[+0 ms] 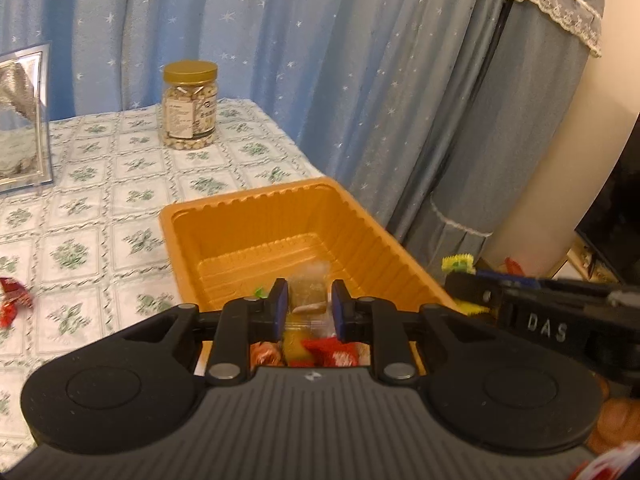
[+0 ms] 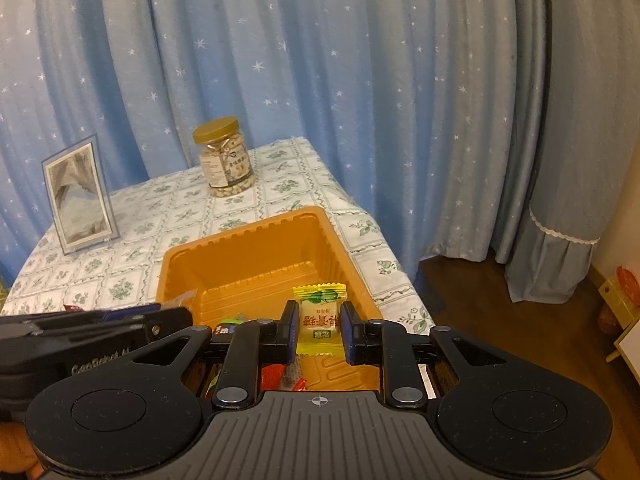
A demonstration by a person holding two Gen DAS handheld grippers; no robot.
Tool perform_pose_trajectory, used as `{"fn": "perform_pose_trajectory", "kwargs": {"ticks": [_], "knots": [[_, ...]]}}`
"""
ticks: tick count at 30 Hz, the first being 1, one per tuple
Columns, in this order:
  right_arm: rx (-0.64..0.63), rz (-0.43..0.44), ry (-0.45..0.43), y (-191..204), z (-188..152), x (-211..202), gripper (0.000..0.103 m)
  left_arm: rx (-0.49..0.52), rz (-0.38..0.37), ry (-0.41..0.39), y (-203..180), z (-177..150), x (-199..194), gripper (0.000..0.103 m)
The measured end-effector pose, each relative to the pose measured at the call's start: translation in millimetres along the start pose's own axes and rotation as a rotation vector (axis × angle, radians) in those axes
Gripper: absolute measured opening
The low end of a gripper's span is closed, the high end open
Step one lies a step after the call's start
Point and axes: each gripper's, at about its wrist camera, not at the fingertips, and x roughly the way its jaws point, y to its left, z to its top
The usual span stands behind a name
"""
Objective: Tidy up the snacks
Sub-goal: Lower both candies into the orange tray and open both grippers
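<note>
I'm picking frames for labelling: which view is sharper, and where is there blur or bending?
Right wrist view: sharper, the print on the yellow candy in the right tool is crisp. Left wrist view: softer, the clear-wrapped snack in the left tool and the red candy smear. Both: warm dim light, fisheye bends the curtains.
</note>
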Motion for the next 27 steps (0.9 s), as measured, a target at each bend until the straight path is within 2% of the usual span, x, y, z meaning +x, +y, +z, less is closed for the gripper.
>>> {"fn": "perform_pose_trajectory", "kwargs": {"ticks": [1,10,15,24,27], "knots": [[0.003,0.000,0.001,-0.1,-0.1,0.6,0.022,0.002,0.002,0.005,1.1,0.6,2.1,0.039],[0.017,0.016,0.008,0.6,-0.7,0.9,0.022,0.005,0.089,0.015,19.9,-16.2,-15.5,0.040],[0.017,0.035,0.012,6.7,-0.9,1.1,0.022,-0.006,0.147,0.030,28.3,-29.1,-28.7,0.047],[0.040,0.078,0.024,15.7,5.1,4.3,0.022,-0.052,0.170,0.020,40.1,-35.0,-45.5,0.058],[0.095,0.120,0.039,12.6,8.4,9.4,0.022,-0.066,0.175,0.011,43.4,-34.3,-48.5,0.067]]}}
